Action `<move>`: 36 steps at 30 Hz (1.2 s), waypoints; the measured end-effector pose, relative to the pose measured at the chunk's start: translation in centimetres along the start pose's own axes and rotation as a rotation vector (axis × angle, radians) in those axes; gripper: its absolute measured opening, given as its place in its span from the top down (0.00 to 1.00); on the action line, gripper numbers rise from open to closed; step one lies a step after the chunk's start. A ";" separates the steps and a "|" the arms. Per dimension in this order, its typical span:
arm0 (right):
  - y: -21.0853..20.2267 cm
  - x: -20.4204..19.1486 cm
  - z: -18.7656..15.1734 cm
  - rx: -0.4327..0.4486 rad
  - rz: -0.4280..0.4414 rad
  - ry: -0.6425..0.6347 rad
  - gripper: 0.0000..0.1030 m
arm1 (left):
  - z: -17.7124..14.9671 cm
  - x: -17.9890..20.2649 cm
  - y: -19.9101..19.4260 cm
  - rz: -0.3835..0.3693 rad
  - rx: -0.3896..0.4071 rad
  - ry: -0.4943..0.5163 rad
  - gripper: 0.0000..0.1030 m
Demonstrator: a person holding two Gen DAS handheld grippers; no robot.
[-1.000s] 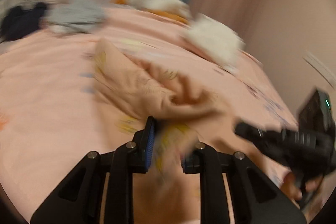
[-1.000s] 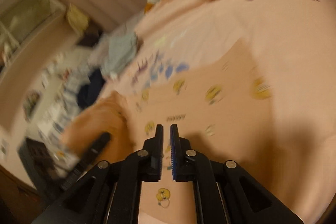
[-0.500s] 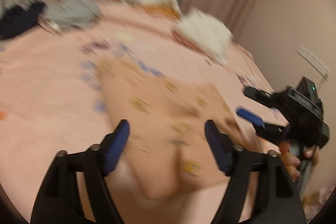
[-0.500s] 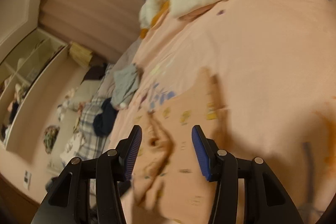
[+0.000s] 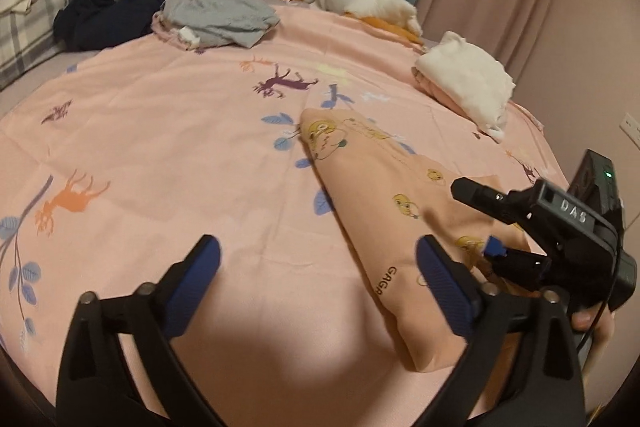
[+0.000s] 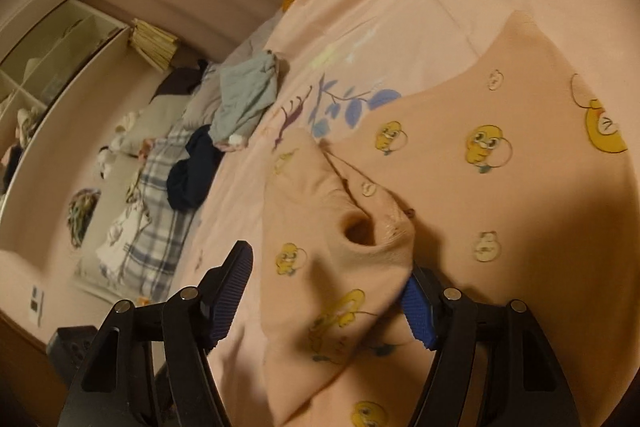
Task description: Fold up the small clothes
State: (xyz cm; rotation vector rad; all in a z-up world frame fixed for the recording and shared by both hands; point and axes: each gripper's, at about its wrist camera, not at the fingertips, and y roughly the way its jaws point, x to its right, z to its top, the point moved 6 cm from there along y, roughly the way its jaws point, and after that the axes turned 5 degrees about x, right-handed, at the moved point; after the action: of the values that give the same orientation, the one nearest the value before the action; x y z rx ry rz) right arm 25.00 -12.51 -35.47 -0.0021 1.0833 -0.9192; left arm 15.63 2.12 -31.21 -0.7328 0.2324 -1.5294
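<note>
A pink bedsheet (image 5: pixel 168 131) printed with deer covers the bed. On it lies the peach garment (image 5: pixel 384 211) with yellow chicks, partly folded, a sleeve bunched over its body. The left gripper (image 5: pixel 316 267) has just opened wide and hangs over bare sheet beside the garment. The right gripper (image 6: pixel 328 291) has just opened partway; cloth lies between its fingers, unpinched. Closing on the bunched sleeve could drag the fold askew.

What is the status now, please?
Left gripper open, jaws just opened, nothing between. Right gripper open, peach chick-print cotton garment loose between jaws, lying on pink bedsheet. Nothing in the way.
</note>
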 end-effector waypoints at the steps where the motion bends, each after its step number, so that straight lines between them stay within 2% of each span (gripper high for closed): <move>1: 0.0 -0.2 0.0 0.010 -0.003 -0.020 0.65 | -0.1 -0.1 0.2 0.002 -0.007 -0.004 0.01; 3: 0.3 0.0 0.0 0.021 -0.039 -0.039 0.83 | -0.2 -0.3 0.3 0.015 -0.016 -0.008 0.01; 4: 0.2 0.3 0.0 0.029 -0.057 -0.037 0.85 | -0.3 -0.4 0.3 0.019 -0.017 -0.010 0.01; 9: -0.4 0.6 0.1 0.045 -0.036 -0.030 0.90 | -0.7 -0.8 0.5 0.012 -0.041 -0.030 0.01; 15: -0.8 -0.1 -0.1 0.061 -0.046 -0.050 0.91 | -0.9 -1.5 0.9 0.018 -0.072 -0.088 0.01; 18: -2.4 -1.2 -0.2 0.080 -0.039 -0.075 0.91 | -0.8 -1.8 0.7 0.014 -0.074 -0.108 0.01; 21: -5.0 -2.9 -0.6 0.092 -0.071 -0.146 0.92 | -0.6 -2.1 0.4 0.003 -0.067 -0.127 0.01; 24: -7.0 -3.9 -1.9 0.051 -0.162 -0.222 0.92 | -0.6 -2.5 0.3 0.005 -0.069 -0.152 0.01; 26: -7.2 -3.5 -2.7 -0.007 -0.274 -0.303 0.92 | -0.6 -2.8 0.4 -0.002 -0.082 -0.177 0.01; 28: -7.0 -1.8 -3.1 -0.086 -0.370 -0.301 0.91 | -0.6 -2.9 0.3 -0.019 -0.089 -0.210 0.01; 30: -7.0 -0.5 -2.9 -0.125 -0.364 -0.222 0.90 | -0.7 -2.9 0.3 -0.049 -0.100 -0.236 0.01; 31: -7.2 0.2 -2.5 -0.126 -0.329 -0.170 0.89 | -0.8 -2.8 0.3 -0.056 -0.107 -0.238 0.01; 32: -7.5 0.4 -2.1 -0.112 -0.307 -0.151 0.87 | -0.8 -2.8 0.4 -0.058 -0.114 -0.239 0.01; 33: -7.9 0.7 -1.5 -0.088 -0.289 -0.134 0.75 | -0.9 -2.8 0.4 -0.054 -0.117 -0.239 0.01; 34: -8.1 1.0 -1.1 -0.074 -0.280 -0.120 0.49 | -1.0 -2.9 0.5 -0.043 -0.119 -0.239 0.01; 36: -8.2 2.0 -0.3 -0.044 -0.236 -0.056 0.23 | -1.2 -2.9 0.7 -0.029 -0.129 -0.234 0.01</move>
State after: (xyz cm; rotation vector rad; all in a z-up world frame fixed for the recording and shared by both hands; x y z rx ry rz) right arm 19.84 -18.91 -33.67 -0.1947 1.0658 -1.0994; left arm 15.31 4.42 -33.41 -1.0131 0.1465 -1.4509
